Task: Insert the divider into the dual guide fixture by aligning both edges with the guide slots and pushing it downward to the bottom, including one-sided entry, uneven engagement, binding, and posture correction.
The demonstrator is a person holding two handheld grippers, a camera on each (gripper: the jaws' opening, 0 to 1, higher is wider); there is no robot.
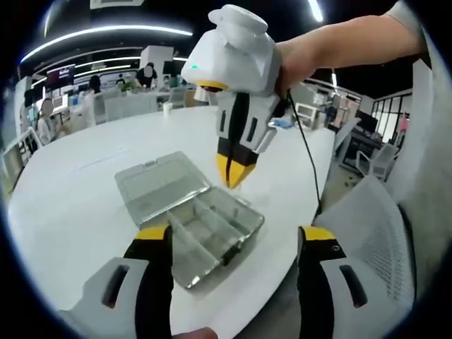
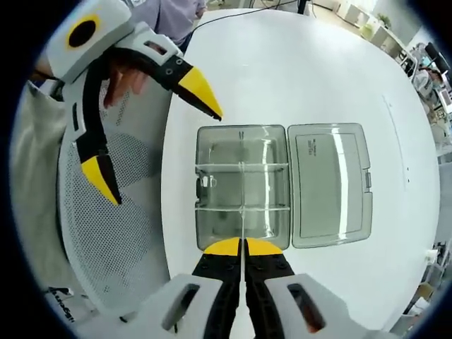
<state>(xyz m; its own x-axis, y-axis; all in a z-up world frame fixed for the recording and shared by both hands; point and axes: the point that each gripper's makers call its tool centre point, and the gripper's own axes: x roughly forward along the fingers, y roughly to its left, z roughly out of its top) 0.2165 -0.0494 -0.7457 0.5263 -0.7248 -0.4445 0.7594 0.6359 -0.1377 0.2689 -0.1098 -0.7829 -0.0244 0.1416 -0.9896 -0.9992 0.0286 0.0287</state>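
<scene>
the box (image 2: 242,185) lies open on the white table (image 2: 296,70), near its edge; it is clear plastic, and its lid (image 2: 329,182) is folded flat beside the tray; inside the tray i see thin cross walls that make compartments; in the left gripper view the same box (image 1: 205,229) sits just ahead of the jaws, with the lid (image 1: 159,181) on the far side.

the right gripper (image 2: 242,246) has its yellow tips pressed together on a thin clear divider (image 2: 242,212); the divider stands on its edge and runs from the tips down the middle line of the tray; how deep it sits in the slots i cannot tell; in the left gripper view this right gripper (image 1: 234,174) points down over the far part of the tray, a person's hand around its body.

the left gripper (image 1: 233,240) is wide apart and holds nothing; in the right gripper view it (image 2: 155,145) hangs beside the table over a white mesh chair (image 2: 120,233), also spread wide.
</scene>
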